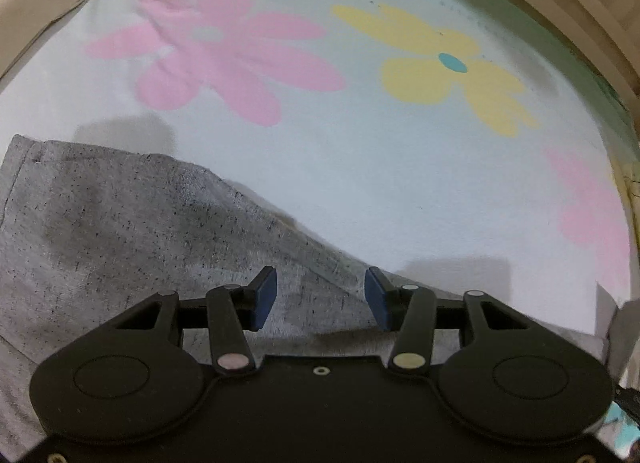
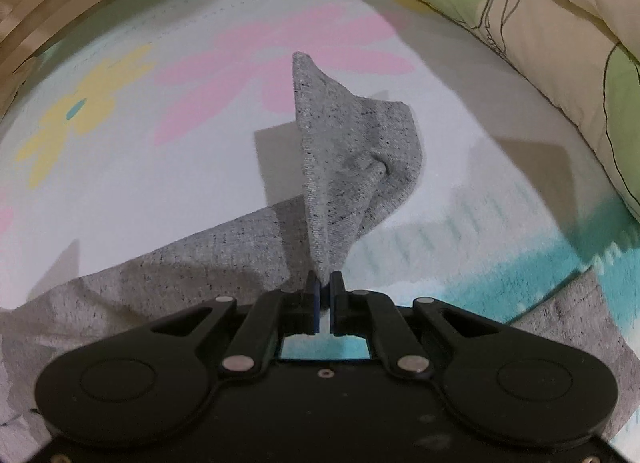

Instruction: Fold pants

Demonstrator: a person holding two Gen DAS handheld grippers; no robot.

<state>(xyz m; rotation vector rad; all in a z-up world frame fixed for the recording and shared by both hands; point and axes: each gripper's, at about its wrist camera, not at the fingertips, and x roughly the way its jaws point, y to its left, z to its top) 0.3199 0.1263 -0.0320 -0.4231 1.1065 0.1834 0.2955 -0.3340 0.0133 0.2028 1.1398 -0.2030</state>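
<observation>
Right gripper (image 2: 325,283) clamped on pinched edge of grey pants (image 2: 344,151), fabric lifted off flowered bedsheet (image 2: 160,183) to carry fold over. Left gripper (image 1: 320,291) spread wide, empty, hovering above flat pants portion (likely ready to pin it).

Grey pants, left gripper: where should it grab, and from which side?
Probably the pants' straight edge running diagonally just ahead of the open left gripper. Come down from above, one finger on either side of that edge. Cloth lies flat on the sheet there; the right gripper already pinches a lifted corner.
</observation>
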